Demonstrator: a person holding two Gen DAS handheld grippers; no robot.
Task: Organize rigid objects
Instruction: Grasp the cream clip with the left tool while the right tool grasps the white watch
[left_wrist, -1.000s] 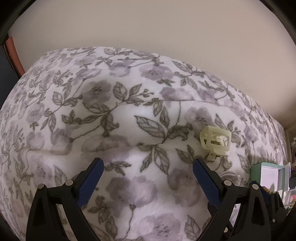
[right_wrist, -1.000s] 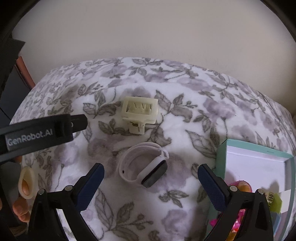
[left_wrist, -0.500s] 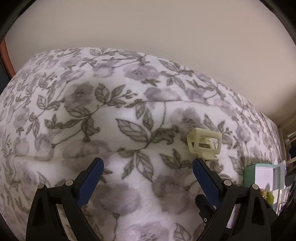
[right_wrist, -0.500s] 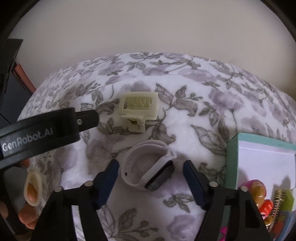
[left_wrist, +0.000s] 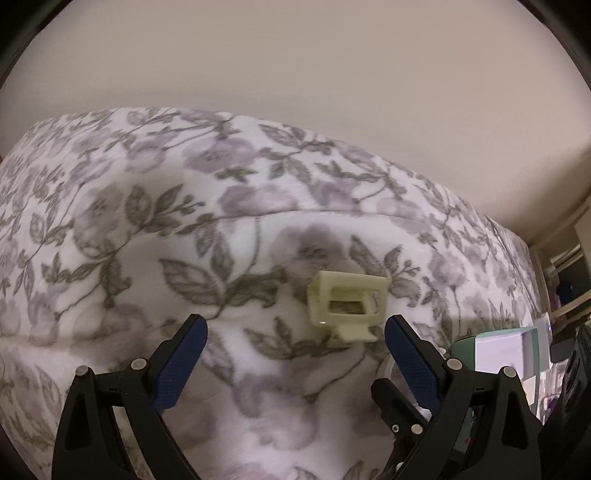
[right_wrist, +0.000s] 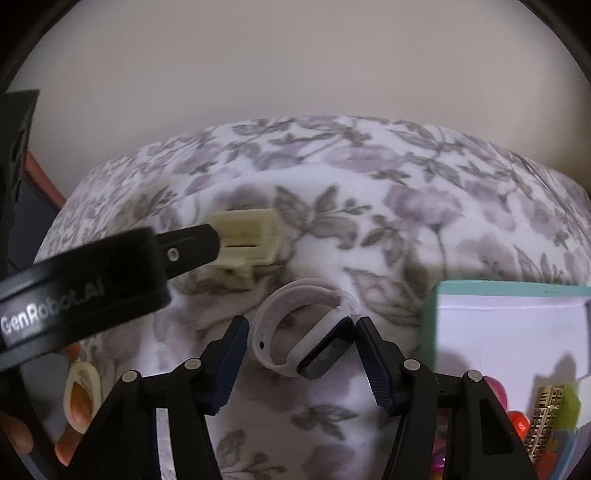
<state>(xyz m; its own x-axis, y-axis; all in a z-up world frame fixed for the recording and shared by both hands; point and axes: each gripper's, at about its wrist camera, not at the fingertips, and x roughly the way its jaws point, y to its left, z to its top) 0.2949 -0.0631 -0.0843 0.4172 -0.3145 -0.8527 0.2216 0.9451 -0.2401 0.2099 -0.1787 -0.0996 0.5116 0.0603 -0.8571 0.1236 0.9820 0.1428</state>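
Observation:
A cream hair claw clip (left_wrist: 349, 308) lies on the floral blanket (left_wrist: 184, 240), just ahead of my open left gripper (left_wrist: 295, 341) and toward its right finger. It also shows in the right wrist view (right_wrist: 247, 243), with the left gripper's black finger (right_wrist: 184, 243) against it. A white smart band with a dark screen (right_wrist: 301, 338) lies between the fingers of my right gripper (right_wrist: 299, 334). The jaws stand close around the band, the right pad at its screen end, the left pad a small gap from the strap.
A teal box with a white inside (right_wrist: 509, 332) sits at the right, holding small colourful toys and a gold patterned piece (right_wrist: 543, 417). The box also shows in the left wrist view (left_wrist: 506, 347). A beige wall rises behind the blanket. A shelf stands at far right (left_wrist: 561, 273).
My right gripper has moved forward over the smart band and narrowed its jaws around it. My left gripper has moved right, bringing the claw clip nearer its fingers.

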